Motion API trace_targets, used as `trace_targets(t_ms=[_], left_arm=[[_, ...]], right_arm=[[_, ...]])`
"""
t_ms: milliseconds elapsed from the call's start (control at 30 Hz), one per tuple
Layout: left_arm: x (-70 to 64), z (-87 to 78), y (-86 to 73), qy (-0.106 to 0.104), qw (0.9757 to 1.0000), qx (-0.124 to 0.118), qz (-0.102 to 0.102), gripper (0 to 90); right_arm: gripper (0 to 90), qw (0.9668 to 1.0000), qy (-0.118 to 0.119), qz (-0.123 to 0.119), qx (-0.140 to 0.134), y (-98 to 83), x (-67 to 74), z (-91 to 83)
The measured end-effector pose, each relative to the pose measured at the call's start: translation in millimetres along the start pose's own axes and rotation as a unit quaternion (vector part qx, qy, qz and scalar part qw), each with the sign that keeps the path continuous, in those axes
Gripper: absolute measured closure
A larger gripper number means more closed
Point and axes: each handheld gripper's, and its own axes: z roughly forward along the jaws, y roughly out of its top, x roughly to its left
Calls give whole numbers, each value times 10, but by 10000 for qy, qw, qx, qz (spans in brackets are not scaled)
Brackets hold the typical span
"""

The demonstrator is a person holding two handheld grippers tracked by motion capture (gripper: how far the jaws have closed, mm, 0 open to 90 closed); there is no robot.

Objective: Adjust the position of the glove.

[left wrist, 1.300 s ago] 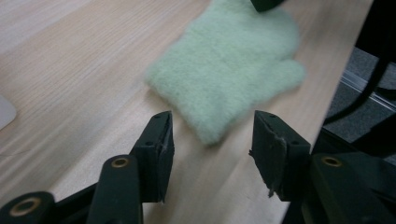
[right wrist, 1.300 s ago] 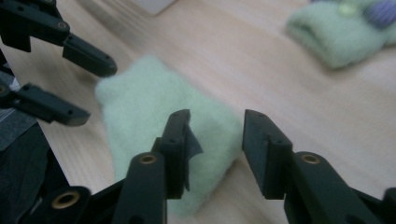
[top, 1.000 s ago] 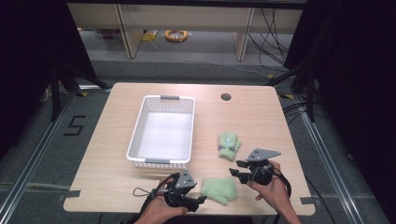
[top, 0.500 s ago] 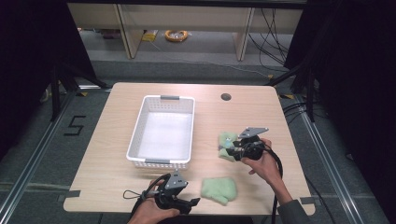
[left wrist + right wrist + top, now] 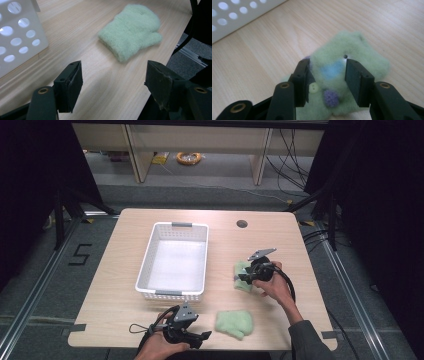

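A plain green mitten (image 5: 234,324) lies flat near the table's front edge, also seen ahead of the left jaws (image 5: 132,30). My left gripper (image 5: 202,336) rests just left of it, apart from it. Its jaws (image 5: 112,72) have just been opening and stand open with bare wood between them. A second green mitten (image 5: 242,267), with a blue patch, a purple pom-pom and a white button (image 5: 362,50), lies right of the basket. My right gripper (image 5: 241,276) is down over it. Its jaws (image 5: 327,67) have just closed a little and straddle the blue patch, open.
A white perforated basket (image 5: 145,265) stands at the table's middle left, its wall close to both grippers (image 5: 17,32) (image 5: 237,15). A round cable hole (image 5: 242,224) sits at the back of the wooden table (image 5: 125,305). The table's front edge runs right behind the left gripper.
My right gripper has travelled from beside the near mitten back and left onto the decorated mitten. The left gripper has drawn slightly left, away from the near mitten, with its jaws wider.
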Motion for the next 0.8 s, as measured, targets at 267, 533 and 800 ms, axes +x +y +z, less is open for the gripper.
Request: trace_targets(t_ms=[267,533,800], left_arm=[[-16,4,-7,0,10000,54,29,298],[3,1,-5,51,10000,45,66,300],[-1,-12,-5,36,10000,-6,-15,300]], right_arm=[[768,10000,-34,-18,-49,-57,-55,108],[846,9991,-152,395,-90,-72,-28,60],[852,9982,-49,267,-527,-25,75,-288]])
